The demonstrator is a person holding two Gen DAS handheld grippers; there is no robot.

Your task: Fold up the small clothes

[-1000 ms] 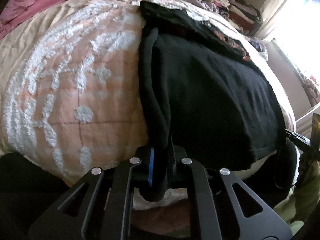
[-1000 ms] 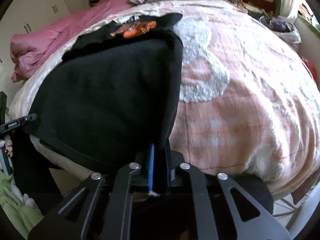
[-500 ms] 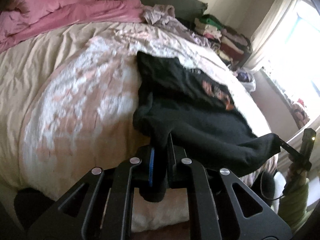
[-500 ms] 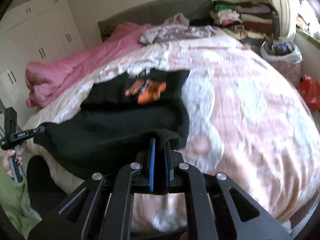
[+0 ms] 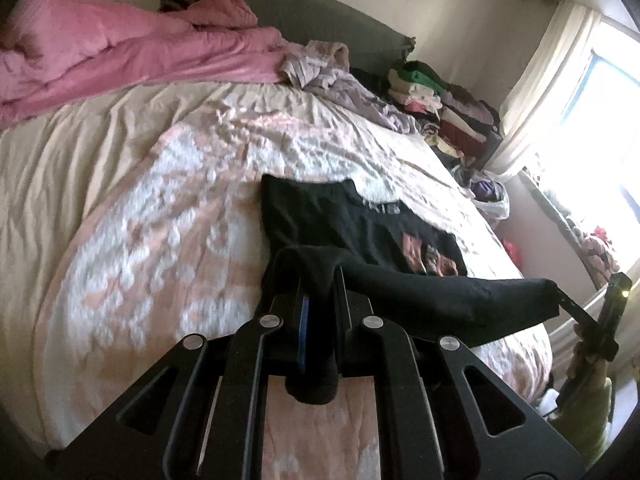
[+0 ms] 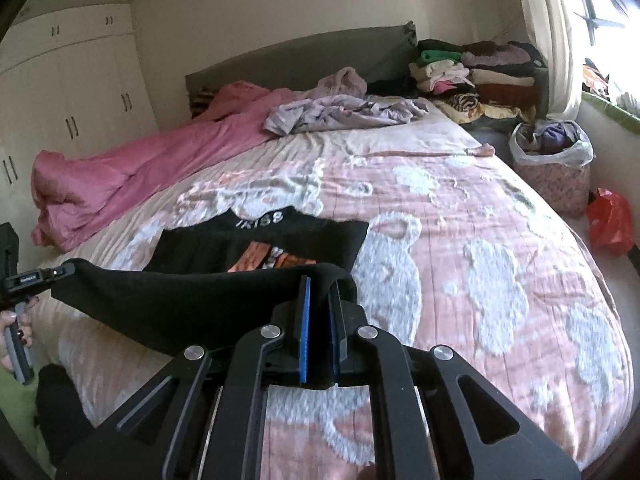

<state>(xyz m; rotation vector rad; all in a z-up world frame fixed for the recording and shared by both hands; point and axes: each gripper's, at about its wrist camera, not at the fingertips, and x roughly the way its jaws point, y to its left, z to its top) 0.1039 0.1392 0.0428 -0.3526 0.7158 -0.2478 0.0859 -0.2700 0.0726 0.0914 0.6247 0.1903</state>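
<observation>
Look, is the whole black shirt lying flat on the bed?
No, the near edge of the black shirt hangs lifted between the right gripper and the left gripper.

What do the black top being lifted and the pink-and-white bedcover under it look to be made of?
Black top: a soft, matte knit, probably cotton jersey; it sags limply between the left claw and right claw, with an orange print on the part lying flat.

Bedcover: looks like a plush or tufted fabric; the white patches appear raised and fuzzy against the flatter pink ground. The exact fibre cannot be told.
</observation>
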